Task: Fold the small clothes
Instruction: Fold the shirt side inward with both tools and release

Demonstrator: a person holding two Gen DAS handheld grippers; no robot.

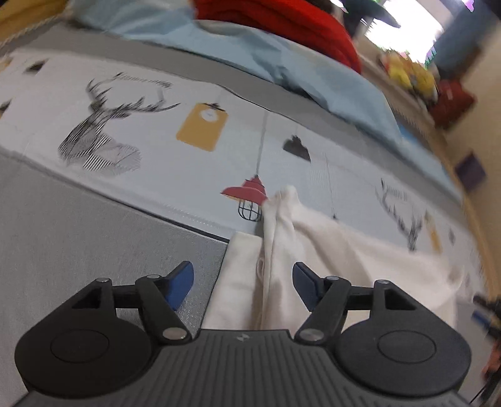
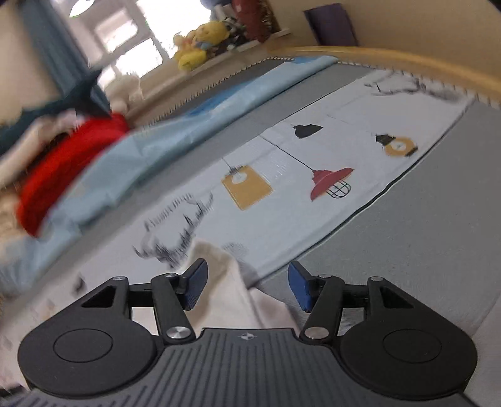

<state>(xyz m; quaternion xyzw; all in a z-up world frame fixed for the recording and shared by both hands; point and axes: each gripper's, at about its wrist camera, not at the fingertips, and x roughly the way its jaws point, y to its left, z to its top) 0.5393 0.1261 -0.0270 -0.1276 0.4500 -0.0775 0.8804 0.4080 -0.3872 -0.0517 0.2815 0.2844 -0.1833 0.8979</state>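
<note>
A small white garment (image 1: 328,250) lies on the printed bed sheet (image 1: 162,162), bunched into a ridge that runs up between the fingers of my left gripper (image 1: 242,283). Its blue pads stand well apart and do not press on the cloth. In the right wrist view another corner of the white garment (image 2: 228,281) lies between the fingers of my right gripper (image 2: 247,286). The left pad is close beside the cloth and the right pad is clear of it. Both grippers are open.
A pale blue blanket (image 1: 281,65) and a red garment (image 1: 297,25) are heaped at the far side of the bed. Grey mattress fabric (image 2: 407,250) borders the sheet. Stuffed toys (image 2: 200,43) sit on a sill by the window. A wooden bed rail (image 2: 407,62) curves at the far right.
</note>
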